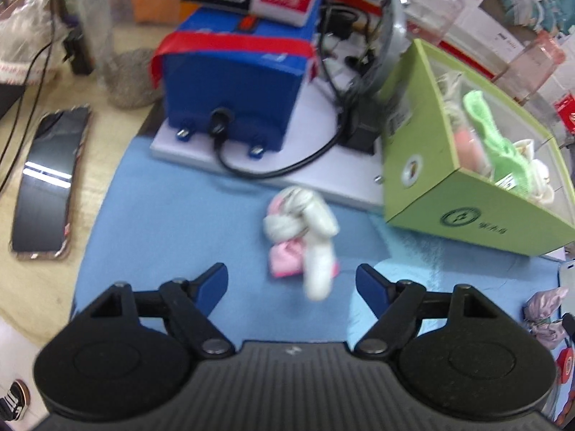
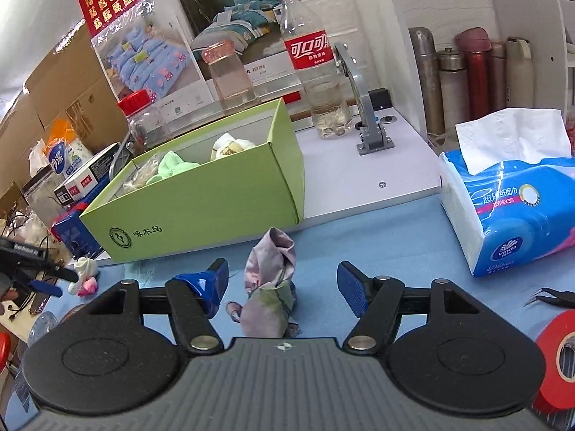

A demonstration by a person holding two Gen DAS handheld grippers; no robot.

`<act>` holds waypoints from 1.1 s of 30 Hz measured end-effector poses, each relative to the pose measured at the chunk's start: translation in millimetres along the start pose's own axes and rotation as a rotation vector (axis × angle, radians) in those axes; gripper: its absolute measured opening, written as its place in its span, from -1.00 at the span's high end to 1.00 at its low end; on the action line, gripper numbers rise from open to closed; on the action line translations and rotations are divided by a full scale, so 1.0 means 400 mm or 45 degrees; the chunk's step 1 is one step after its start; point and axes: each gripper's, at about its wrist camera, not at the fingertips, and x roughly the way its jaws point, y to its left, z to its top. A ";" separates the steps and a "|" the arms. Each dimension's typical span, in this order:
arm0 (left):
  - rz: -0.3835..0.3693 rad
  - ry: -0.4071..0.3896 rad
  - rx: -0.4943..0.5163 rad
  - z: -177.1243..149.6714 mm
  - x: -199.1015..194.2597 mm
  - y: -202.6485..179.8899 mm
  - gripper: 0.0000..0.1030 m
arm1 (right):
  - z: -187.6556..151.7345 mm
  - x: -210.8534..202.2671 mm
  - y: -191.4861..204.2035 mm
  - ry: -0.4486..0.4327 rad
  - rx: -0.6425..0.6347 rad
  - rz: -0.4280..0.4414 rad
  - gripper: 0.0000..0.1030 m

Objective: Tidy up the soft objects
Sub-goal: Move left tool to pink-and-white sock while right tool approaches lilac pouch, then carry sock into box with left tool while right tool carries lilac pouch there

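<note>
The green box (image 2: 201,197) on the bench, socks inside, is caught by both views. A tissue pack (image 2: 510,212) is only seen rightside. Both grippers (image 1: 291,280) (image 2: 283,280) are spread wide: white-pink sock (image 1: 305,240) ahead of left, purple sock (image 2: 269,287) between right's.

The white-and-pink sock bundle (image 1: 300,237) is motion-blurred, its details unreadable.

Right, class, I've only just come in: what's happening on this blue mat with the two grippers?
A person is sorting rolled socks into the green box, which already holds several soft items. The left gripper is open, facing a white and pink sock bundle on the blue mat. The right gripper is open around a purple-grey sock bundle without gripping it. Neither bundle is in the box yet.
</note>
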 end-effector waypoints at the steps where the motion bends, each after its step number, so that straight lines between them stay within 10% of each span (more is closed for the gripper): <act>1: 0.000 -0.008 -0.004 0.007 0.006 -0.008 -0.54 | -0.001 -0.003 0.005 -0.004 -0.004 0.000 -0.03; 10: 0.040 -0.016 -0.070 0.011 0.114 0.004 -0.63 | -0.025 -0.005 0.053 -0.033 -0.178 -0.099 -0.03; 14: 0.018 -0.009 -0.038 0.008 0.134 -0.002 -0.99 | -0.025 0.036 0.068 -0.002 -0.223 -0.125 -0.04; 33: 0.237 -0.090 0.189 -0.022 0.172 -0.076 -0.99 | -0.097 0.124 0.073 -0.001 -0.303 -0.280 -0.10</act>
